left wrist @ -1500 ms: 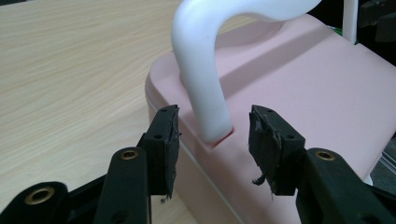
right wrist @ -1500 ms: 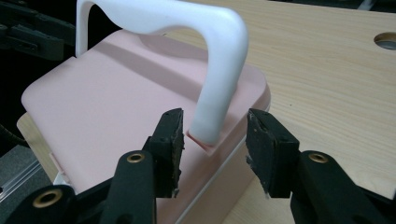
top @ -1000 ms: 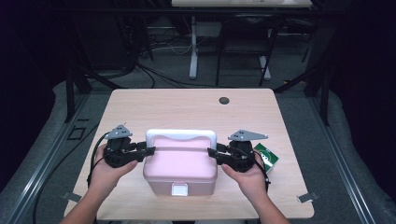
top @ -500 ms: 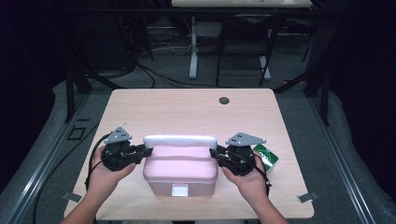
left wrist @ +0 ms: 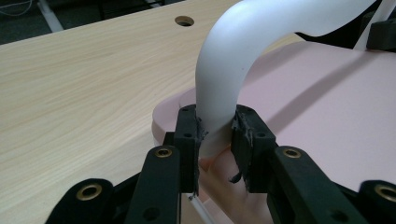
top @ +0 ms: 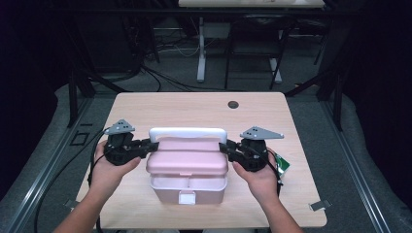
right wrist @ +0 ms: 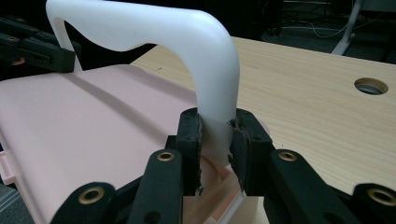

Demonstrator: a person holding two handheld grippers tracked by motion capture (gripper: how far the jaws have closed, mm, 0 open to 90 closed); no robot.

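Two grippers pinch the white handle [top: 188, 134] of the pink box [top: 187, 165], one at each end. The left gripper [top: 145, 146] clamps the handle's left leg just above the box lid [top: 187, 158], its pads [left wrist: 190, 135] pressed on the plastic; the right gripper [top: 227, 148] clamps the right leg the same way, pads [right wrist: 191, 133] tight against it. Both sets of jaws have just been closing on the handle. Compared with a second ago, the lid has tilted up off the box, so the front compartments [top: 188, 182] now show beneath it. The box sits at the table's [top: 194, 104] near edge, between the two hands. A green packet [top: 283, 165] lies just right of the right hand [top: 260, 177]
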